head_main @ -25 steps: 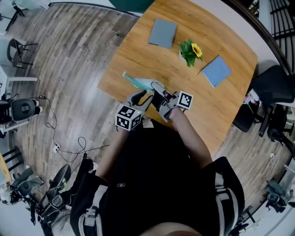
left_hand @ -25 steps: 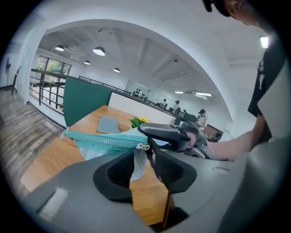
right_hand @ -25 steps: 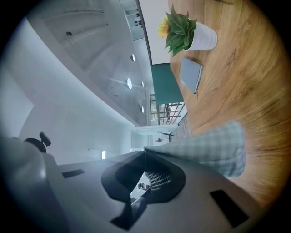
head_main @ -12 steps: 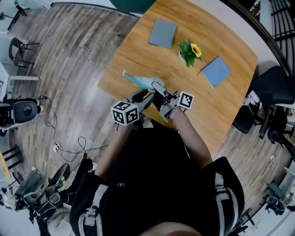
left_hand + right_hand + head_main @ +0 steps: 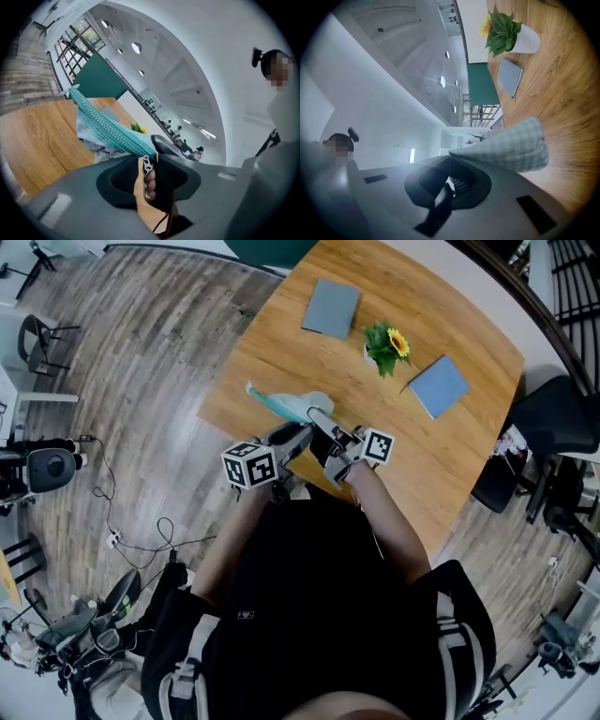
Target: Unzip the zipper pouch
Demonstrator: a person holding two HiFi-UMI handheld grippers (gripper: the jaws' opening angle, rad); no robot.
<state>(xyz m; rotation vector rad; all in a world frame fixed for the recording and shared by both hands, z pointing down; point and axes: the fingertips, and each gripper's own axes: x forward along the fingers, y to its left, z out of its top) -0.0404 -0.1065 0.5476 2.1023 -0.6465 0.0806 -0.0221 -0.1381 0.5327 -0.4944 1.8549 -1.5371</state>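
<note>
The zipper pouch [image 5: 286, 406], teal with a pale checked side, lies near the front-left edge of the wooden table [image 5: 450, 465]. My right gripper [image 5: 315, 417] is shut on the pouch's end, and checked cloth [image 5: 511, 145] runs into its jaws [image 5: 449, 161]. In the left gripper view the teal zipper [image 5: 105, 124] leads down to a metal pull [image 5: 146, 165] that hangs between the jaws of my left gripper [image 5: 145, 159]. Those jaws have just been closing. A strip of table still shows beside the pull. In the head view my left gripper [image 5: 298, 435] sits just left of the right one.
Two grey notebooks [image 5: 330, 307] [image 5: 439, 385] and a potted sunflower [image 5: 386, 345] lie farther back on the table. The table's front edge runs just under both grippers. Dark chairs [image 5: 553, 427] stand at the right, and cables trail on the floor at the left.
My left gripper has rolled, and its marker cube has shifted left and a little up. The pouch's near end has risen and bulged slightly. The right gripper has stayed put.
</note>
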